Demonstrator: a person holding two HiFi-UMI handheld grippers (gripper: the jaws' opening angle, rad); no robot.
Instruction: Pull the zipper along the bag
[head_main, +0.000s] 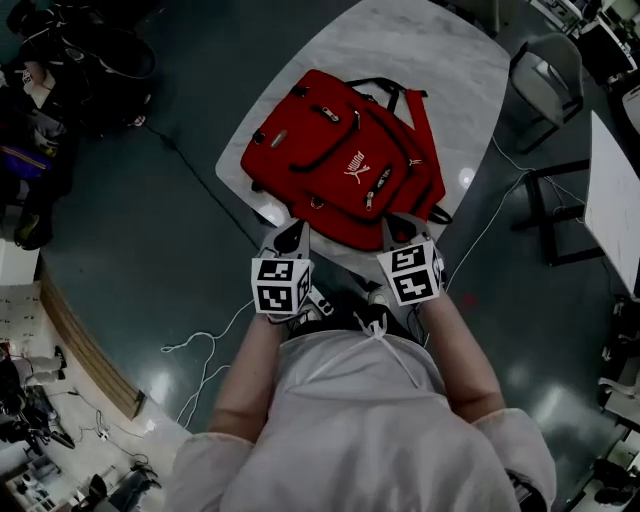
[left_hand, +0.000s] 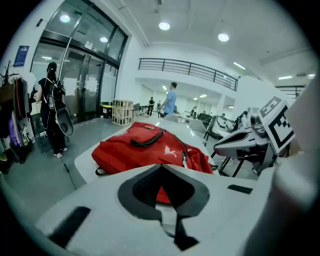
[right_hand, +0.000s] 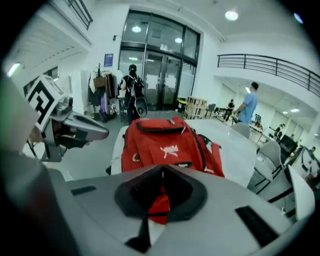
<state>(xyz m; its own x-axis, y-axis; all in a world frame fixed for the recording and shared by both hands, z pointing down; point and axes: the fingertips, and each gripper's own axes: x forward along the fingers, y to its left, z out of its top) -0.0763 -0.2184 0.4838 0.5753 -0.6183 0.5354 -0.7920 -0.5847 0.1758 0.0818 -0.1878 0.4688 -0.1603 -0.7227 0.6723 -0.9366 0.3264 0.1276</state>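
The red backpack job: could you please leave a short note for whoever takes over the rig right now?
Grippers: the left claw is shut and empty, just short of the backpack's near edge. The right claw is the same, beside it.
Things: the red backpack lies flat on the white table, logo side up.
Done: nothing yet; no zipper pull is grasped.
Left: grip a pull, steady the bag, draw the zipper along.

Open-plan office hall: tall glass entrance doors (right_hand: 160, 70) upper centre, black mezzanine railing (left_hand: 185, 67) above, grey office chair (head_main: 548, 72) upper right.
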